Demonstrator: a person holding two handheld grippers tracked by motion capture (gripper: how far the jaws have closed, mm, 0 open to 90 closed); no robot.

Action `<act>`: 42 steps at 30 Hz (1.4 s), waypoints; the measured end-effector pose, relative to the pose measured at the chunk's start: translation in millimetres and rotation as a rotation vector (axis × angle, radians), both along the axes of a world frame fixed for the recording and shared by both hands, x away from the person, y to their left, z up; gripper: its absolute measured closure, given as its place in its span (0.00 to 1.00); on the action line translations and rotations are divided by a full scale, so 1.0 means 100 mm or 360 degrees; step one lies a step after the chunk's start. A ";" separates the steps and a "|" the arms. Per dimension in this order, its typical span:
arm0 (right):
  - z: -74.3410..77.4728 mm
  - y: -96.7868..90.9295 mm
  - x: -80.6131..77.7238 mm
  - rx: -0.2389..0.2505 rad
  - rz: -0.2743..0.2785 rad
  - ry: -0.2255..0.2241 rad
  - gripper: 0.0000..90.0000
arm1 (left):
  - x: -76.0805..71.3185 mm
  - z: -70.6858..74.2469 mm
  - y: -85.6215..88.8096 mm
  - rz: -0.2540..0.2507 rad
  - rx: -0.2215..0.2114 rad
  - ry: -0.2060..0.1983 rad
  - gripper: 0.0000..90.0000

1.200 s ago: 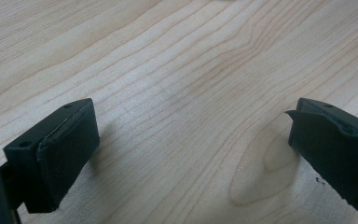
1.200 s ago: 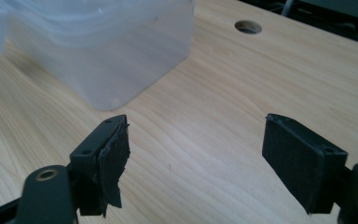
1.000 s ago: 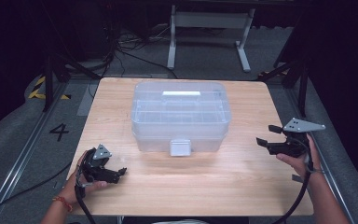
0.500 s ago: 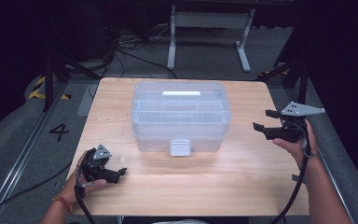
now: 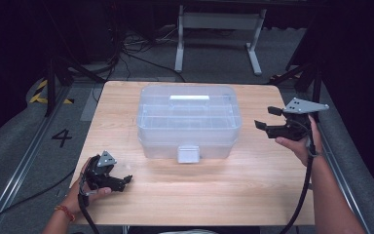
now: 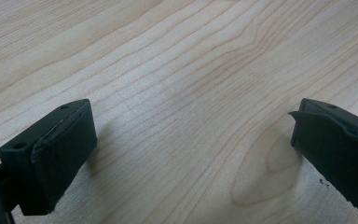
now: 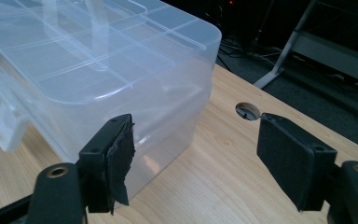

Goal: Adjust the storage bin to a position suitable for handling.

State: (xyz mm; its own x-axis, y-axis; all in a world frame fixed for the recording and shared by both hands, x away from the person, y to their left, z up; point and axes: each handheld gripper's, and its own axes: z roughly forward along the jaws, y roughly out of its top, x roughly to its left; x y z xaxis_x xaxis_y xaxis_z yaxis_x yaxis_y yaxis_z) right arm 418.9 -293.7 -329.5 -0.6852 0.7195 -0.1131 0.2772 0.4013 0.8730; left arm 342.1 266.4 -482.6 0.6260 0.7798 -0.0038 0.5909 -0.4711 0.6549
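— What's your right gripper (image 5: 265, 118) doing?

— It sits at the right middle of the high view, jaws parted with nothing between them. A second ago it was lower in the frame, near the table's right edge; since then I've lifted it and swung it toward the clear plastic lidded storage box (image 5: 187, 119). In the right gripper view (image 7: 193, 161) the box's rounded corner now sits just beyond my left pad, close but not touching

— So a grab is coming?

— That's my reading. The jaws have hardly narrowed, so I'd say this is the approach, probably toward the box's right end

— Where's the box?

— Centre of the pale wooden table (image 5: 272, 195), lid down, its white front latch (image 5: 188, 153) facing the bottom of the frame. It hasn't shifted

— And your left gripper (image 5: 125, 180)?

— Lower left of the high view, resting in the same spot as before. Its own view shows wide-open jaws (image 6: 186, 140) over bare wood, holding nothing

— What's left to do?

— Everything: the box is untouched
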 end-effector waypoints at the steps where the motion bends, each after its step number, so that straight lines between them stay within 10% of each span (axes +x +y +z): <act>1: 0.00 0.02 0.01 0.0001 0.0000 -0.0003 0.31 | 0.00 0.00 0.00 -0.0003 0.0002 -0.0001 0.01; 42: 0.19 0.79 0.40 -0.0067 0.0067 0.0009 0.36 | 0.00 0.00 0.00 -0.0009 0.0002 -0.0001 0.01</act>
State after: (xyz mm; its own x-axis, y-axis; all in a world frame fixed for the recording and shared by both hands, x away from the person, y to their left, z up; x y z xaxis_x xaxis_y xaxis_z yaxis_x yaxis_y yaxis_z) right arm 458.7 -214.7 -310.9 -0.7155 0.6847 -0.1386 0.2641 0.4488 0.8537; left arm 342.3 266.6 -482.6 0.6303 0.7764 -0.0023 0.5878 -0.4753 0.6547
